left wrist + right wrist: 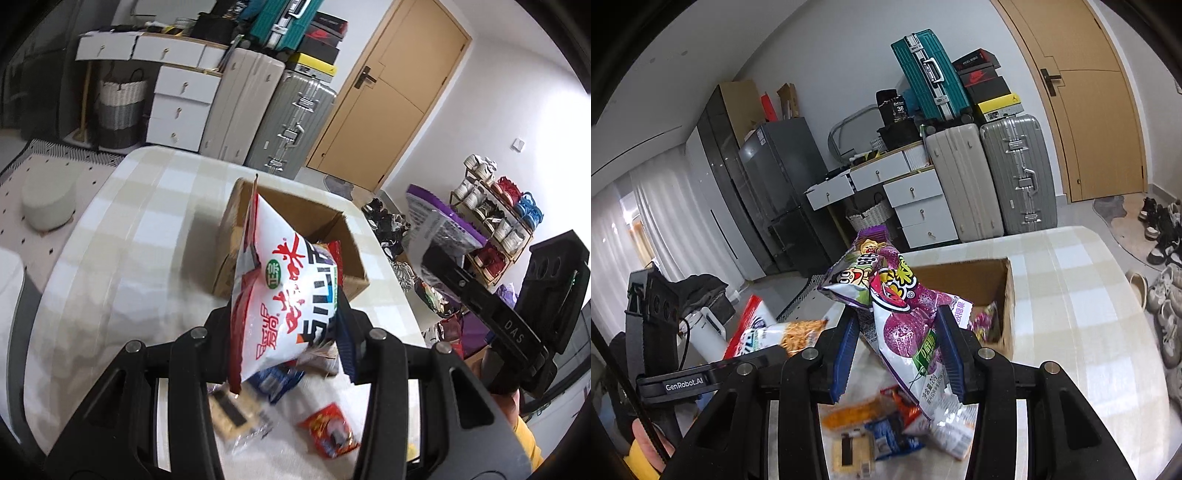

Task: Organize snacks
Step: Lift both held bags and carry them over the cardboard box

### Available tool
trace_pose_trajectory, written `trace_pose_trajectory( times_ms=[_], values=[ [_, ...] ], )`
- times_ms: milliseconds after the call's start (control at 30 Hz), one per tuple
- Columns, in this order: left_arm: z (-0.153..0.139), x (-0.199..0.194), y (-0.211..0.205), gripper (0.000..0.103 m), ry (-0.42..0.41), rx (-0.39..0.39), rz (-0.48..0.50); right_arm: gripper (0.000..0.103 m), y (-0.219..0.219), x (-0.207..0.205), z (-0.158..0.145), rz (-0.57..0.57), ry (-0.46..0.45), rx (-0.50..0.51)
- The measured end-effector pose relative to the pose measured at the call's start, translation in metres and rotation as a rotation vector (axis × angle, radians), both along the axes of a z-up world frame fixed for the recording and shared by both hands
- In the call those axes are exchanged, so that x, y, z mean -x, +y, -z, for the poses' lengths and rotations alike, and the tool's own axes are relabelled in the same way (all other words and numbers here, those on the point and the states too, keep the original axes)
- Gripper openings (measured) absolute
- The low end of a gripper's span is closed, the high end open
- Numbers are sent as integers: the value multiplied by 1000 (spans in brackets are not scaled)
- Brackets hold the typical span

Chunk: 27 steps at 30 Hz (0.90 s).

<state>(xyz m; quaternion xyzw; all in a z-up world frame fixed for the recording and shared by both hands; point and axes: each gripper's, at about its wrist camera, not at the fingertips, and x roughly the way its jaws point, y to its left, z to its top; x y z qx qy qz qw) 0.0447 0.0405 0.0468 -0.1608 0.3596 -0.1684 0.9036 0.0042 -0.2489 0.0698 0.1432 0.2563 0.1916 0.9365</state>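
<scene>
Two snack packs hang clamped: the left hand-held gripper (pixel 284 332) pinches a white noodle bag (pixel 280 291), the right hand-held gripper (pixel 897 350) a purple candy bag (pixel 905 317), cardboard box (pixel 354 273) at twelve o'clock on the checked bench (pixel 147 221); suitcases (pixel 1015 173) beyond.

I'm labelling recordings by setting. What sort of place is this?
Most likely a lived-in home room: stacked suitcases, a fridge, a shoe rack by the door.
</scene>
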Motion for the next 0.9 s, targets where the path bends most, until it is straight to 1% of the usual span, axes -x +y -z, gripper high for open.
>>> trace_pose_trajectory(
  times_ms=[233,300,433,567,700,900],
  values=[
    [-19,-47,-28,40,12,-29,29,43,-8,-40,-9,2,24,18],
    [-22,-60,-34,40,14,-38,33,43,-11,-51,-9,7,35,26],
    [-28,-84,-50,40,12,-72,43,43,-21,-77,-5,14,76,1],
    [-33,-110,-63,40,14,-90,50,43,-23,-99,-1,16,95,21],
    [-32,-134,-73,40,18,-112,57,43,-21,-119,5,6,124,48],
    [-20,-163,-85,40,39,-137,58,43,-14,-142,17,-20,161,73]
  ],
)
